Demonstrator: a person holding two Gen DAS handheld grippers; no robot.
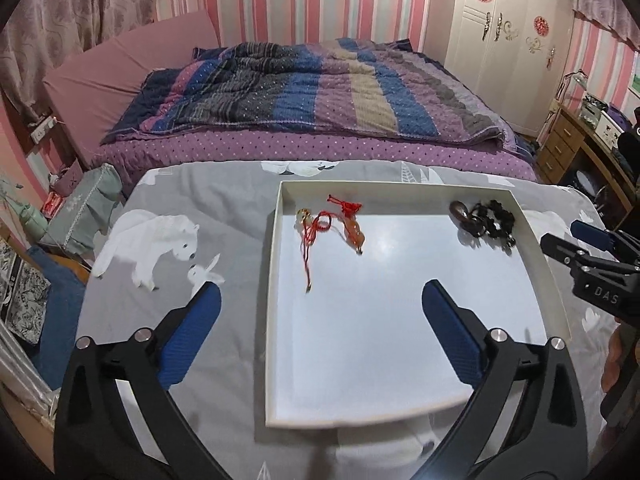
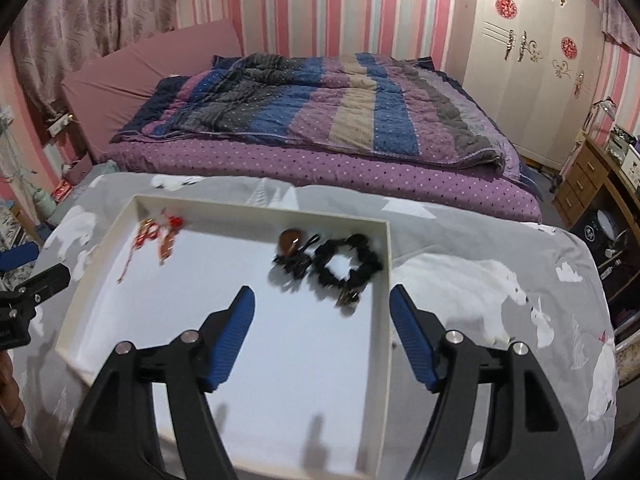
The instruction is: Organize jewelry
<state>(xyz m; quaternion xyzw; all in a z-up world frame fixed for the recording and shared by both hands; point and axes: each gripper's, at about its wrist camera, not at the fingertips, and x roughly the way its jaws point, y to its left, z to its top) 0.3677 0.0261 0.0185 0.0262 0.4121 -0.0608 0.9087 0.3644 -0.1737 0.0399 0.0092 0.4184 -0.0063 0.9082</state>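
Note:
A shallow white tray [image 1: 273, 264] [image 2: 387, 276] lies on a grey cloth printed with polar bears. In its far left corner are a red cord charm [image 1: 314, 227] [image 2: 149, 236] and an amber pendant on a red knot [image 1: 353, 232] [image 2: 166, 246]. In the far right corner sit a brown round bead piece [image 1: 460, 210] [image 2: 290, 239] and a black bead bracelet [image 1: 495, 222] [image 2: 347, 265]. My left gripper [image 1: 322, 292] hangs open above the tray's left rim, holding nothing. My right gripper [image 2: 322, 297] is open over the tray's right rim, short of the black bracelet, also holding nothing.
The grey bear cloth [image 1: 172, 240] covers the table on both sides of the tray. Behind it stands a bed with a striped quilt [image 1: 320, 96]. A white wardrobe [image 2: 532, 64] and a wooden desk [image 2: 600, 184] are at the right. Clutter sits low at the left [image 1: 36, 280].

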